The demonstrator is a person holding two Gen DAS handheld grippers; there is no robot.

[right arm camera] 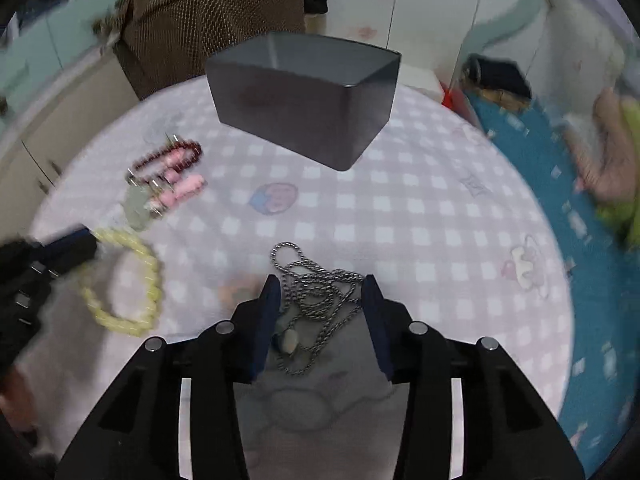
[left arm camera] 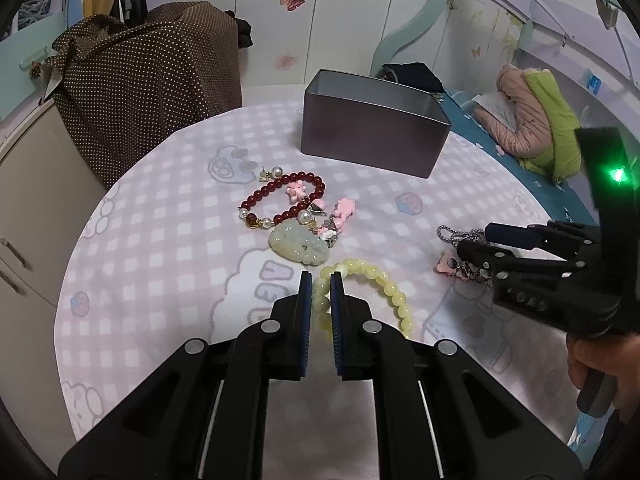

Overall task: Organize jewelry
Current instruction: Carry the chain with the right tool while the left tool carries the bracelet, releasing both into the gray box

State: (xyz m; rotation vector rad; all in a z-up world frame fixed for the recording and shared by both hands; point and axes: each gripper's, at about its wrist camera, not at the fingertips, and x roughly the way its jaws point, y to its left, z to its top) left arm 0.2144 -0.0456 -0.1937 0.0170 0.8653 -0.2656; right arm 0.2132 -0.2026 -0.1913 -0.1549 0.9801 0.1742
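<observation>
One open grey rectangular metal tin (left arm camera: pixel 374 132) stands on the round worktop (left arm camera: pixel 160 248) with its pink-and-white checked cloth, well ahead of both tools. Four loose lots of jewelry lie on the cloth: one dark red bead bracelet with pearls (left arm camera: pixel 280 200), one pale green carved jade pendant (left arm camera: pixel 298 246) touching it amid a small cluster of pink charms (left arm camera: pixel 344 210), one pale yellow-green bead bracelet (left arm camera: pixel 368 292), and one tangled silver ball chain (right arm camera: pixel 316 292) with a small pink charm beside it. There are two tools, one in each hand. The left hand-held gripper (left arm camera: pixel 321 284) has its blue-padded fingers nearly pressed together, pinching the yellow-green bracelet's beads between the tips; the red bracelet and jade pendant lie just beyond those tips. The right hand-held gripper (right arm camera: pixel 320 296) stands partly spread, its fingers straddling the silver chain, which lies heaped on the cloth between them; the pads do not visibly press on it. That view is blurred with motion.
</observation>
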